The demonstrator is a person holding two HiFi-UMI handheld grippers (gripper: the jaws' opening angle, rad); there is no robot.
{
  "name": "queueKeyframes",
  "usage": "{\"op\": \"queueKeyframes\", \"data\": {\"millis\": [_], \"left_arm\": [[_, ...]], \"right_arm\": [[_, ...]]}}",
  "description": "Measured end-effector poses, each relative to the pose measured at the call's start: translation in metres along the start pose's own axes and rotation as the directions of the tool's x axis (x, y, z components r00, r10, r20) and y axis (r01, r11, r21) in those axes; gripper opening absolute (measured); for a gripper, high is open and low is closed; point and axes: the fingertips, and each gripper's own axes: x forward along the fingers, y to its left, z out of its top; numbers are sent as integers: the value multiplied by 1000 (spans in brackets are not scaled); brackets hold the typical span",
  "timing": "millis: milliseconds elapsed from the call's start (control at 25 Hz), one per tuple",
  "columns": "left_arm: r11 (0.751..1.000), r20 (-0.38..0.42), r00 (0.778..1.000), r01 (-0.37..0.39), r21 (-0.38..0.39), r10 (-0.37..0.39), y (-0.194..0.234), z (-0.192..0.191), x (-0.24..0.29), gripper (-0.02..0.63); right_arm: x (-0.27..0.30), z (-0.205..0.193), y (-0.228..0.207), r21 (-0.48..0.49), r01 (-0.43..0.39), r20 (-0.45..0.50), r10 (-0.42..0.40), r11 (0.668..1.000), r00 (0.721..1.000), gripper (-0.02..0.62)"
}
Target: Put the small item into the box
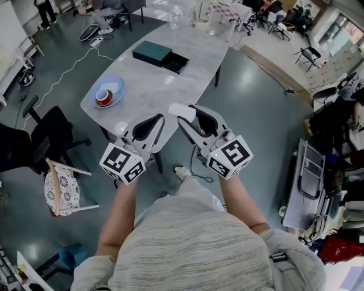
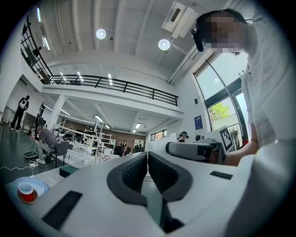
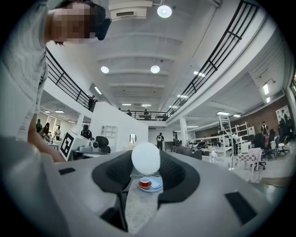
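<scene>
A small white round item (image 1: 179, 109) is pinched between the tips of my right gripper (image 1: 186, 113), above the near edge of the pale table (image 1: 170, 85). The right gripper view shows the same white item (image 3: 145, 156) held between the dark pads. My left gripper (image 1: 161, 118) hovers beside it, shut and empty, and its pads (image 2: 138, 169) nearly touch in the left gripper view. The box lies at the far side of the table as a teal lid (image 1: 152, 52) and an open dark tray (image 1: 175, 62).
A blue plate (image 1: 116, 96) carrying a red cup (image 1: 103, 96) sits at the table's left end. A clear bottle (image 1: 174, 17) stands at the far end. A black office chair (image 1: 48, 133) and a patterned-cushion chair (image 1: 62, 187) stand to the left on the floor.
</scene>
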Motion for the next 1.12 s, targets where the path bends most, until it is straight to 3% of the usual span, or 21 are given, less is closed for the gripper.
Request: {"op": "queueKeyframes", "data": {"millis": [720,1120], "left_arm": [[1000,5,1000,-6,-15,6,5,0,-21,22],[999,16,1000,21,-47,-21,20,-7,2,22]], "right_arm": [[10,-2,21,24,-20,-12,20,1000,1000,187],[22,-2,-3,11,-4,-35,4,1000,999,187]]}}
